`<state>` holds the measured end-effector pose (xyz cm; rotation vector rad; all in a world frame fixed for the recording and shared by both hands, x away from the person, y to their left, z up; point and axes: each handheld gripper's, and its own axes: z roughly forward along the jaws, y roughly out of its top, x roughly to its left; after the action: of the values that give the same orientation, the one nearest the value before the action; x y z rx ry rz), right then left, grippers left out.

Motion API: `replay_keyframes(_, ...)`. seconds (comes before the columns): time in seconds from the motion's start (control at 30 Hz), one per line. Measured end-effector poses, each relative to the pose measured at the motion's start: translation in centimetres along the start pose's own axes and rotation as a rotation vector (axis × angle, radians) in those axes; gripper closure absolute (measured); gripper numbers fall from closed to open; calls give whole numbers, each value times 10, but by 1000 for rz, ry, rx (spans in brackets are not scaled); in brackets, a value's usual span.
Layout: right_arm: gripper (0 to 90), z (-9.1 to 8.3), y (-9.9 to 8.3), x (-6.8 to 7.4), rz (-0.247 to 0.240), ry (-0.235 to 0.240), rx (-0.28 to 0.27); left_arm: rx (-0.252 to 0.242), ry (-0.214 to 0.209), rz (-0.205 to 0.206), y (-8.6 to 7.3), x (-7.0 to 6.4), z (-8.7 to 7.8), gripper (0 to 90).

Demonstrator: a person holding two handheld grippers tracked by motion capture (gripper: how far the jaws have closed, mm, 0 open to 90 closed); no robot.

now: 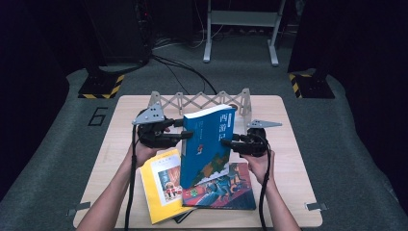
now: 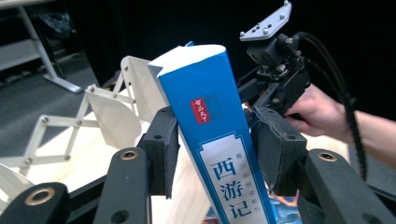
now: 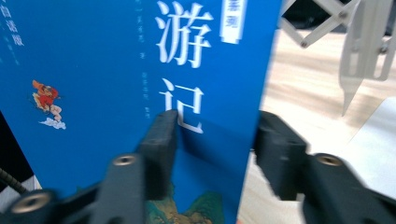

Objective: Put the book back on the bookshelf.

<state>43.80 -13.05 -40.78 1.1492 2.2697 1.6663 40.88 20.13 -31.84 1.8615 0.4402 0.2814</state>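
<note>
A blue book (image 1: 208,154) with white Chinese characters stands tilted over the table, held from both sides. My left gripper (image 1: 188,135) is shut on its left side; in the left gripper view the two pads squeeze the spine (image 2: 210,107) at the gripper (image 2: 217,158). My right gripper (image 1: 225,143) is shut on the book's right edge. In the right gripper view one jaw presses the front cover (image 3: 93,70) and the other sits behind the book, at the gripper (image 3: 217,144). The book's lower corner hangs over the books lying flat.
A yellow book (image 1: 161,187) and a book with a colourful picture cover (image 1: 226,192) lie flat at the front of the wooden table (image 1: 288,144). A white accordion-style book rack (image 1: 192,102) stands along the table's far edge, also seen as the rack (image 2: 107,112).
</note>
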Motion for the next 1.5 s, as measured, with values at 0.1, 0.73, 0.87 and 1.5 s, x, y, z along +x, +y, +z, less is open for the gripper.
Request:
replay_keyframes(0.1,593,-3,-3,-1,-2,1,-27,-5,-28,-36,-2,1,1,543)
replay_keyframes(0.73,737,-11,-1,15,-51,-20,-66,126,65,-206,-10,4,6,542)
replay_keyframes(0.87,734,-7,0,13,-41,-40,-50,98,68,-196,-13,3,6,547)
replay_keyframes(1.5,75,22,-4,-5,57,87,78,95,21,-71,-7,-7,9,554)
